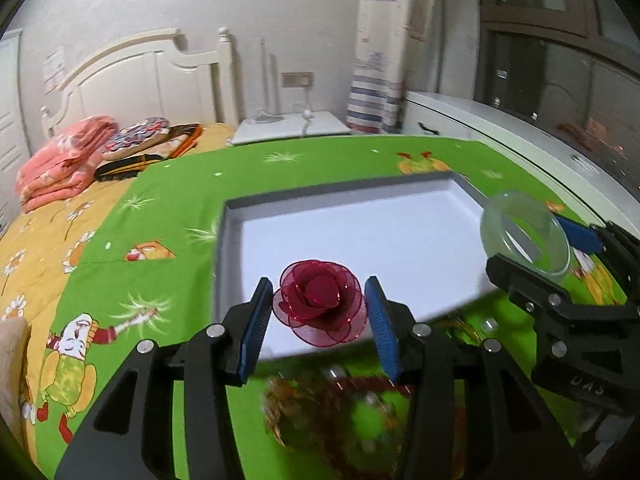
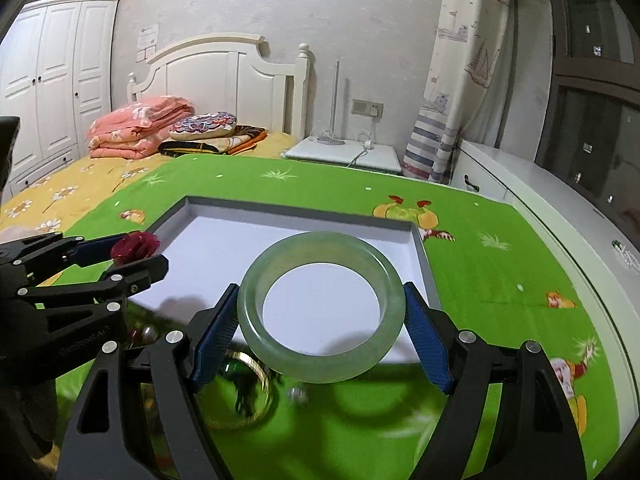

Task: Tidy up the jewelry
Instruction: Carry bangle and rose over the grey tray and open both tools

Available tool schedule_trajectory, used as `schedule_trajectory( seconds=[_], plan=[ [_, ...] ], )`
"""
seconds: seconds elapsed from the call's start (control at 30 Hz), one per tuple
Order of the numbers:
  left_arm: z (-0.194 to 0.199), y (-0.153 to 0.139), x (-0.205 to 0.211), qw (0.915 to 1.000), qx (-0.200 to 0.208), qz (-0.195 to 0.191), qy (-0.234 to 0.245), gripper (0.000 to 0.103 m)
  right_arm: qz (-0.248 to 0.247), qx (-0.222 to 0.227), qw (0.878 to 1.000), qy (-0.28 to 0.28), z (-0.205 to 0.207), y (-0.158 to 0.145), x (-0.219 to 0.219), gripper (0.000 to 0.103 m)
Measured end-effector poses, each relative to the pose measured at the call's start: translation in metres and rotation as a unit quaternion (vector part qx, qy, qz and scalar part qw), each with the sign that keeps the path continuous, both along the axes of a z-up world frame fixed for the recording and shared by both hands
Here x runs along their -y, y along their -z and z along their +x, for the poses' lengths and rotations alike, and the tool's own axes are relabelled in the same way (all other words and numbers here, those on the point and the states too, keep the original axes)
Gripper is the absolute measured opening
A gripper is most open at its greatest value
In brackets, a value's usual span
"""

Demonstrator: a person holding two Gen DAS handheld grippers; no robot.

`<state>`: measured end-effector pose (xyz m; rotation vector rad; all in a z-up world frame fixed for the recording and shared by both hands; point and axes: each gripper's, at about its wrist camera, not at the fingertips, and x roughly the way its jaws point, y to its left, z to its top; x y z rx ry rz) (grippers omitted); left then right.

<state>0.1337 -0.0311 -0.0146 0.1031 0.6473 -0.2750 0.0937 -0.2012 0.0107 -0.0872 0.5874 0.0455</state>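
Observation:
A dark red mesh rose (image 1: 320, 307) is held between the blue pads of my left gripper (image 1: 318, 312), above the near edge of a shallow grey tray (image 1: 224, 248) with a white floor. My right gripper (image 2: 321, 318) is shut on a pale green jade bangle (image 2: 320, 312), held flat over the tray's (image 2: 424, 256) near right part. The bangle (image 1: 524, 236) and the right gripper (image 1: 560, 256) also show at the right of the left wrist view. In the right wrist view the rose (image 2: 134, 249) and left gripper (image 2: 128, 254) appear at the left.
Loose jewelry lies blurred on the green cartoon cloth (image 1: 168, 200) below the grippers: a gold bangle (image 2: 244, 392), small beads (image 2: 298, 394) and a brownish tangle (image 1: 316, 408). A bed with folded quilts (image 2: 140, 132), a white nightstand (image 2: 344, 152) and a white cabinet (image 2: 532, 196) stand beyond.

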Motion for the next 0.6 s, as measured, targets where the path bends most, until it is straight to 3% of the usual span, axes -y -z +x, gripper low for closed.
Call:
schedule_trajectory(
  seconds=[0.27, 0.6],
  plan=[
    [0.044, -0.003, 0.008, 0.9991, -0.007, 0.013, -0.041, 0.046, 0.001, -0.023, 0.999, 0.026, 0.056, 0.002, 0.009, 0.075],
    [0.096, 0.005, 0.014, 0.9958, -0.05, 0.032, -0.069, 0.046, 0.0, -0.079, 0.995, 0.059, 0.11, 0.02, 0.021, 0.075]
  ],
)
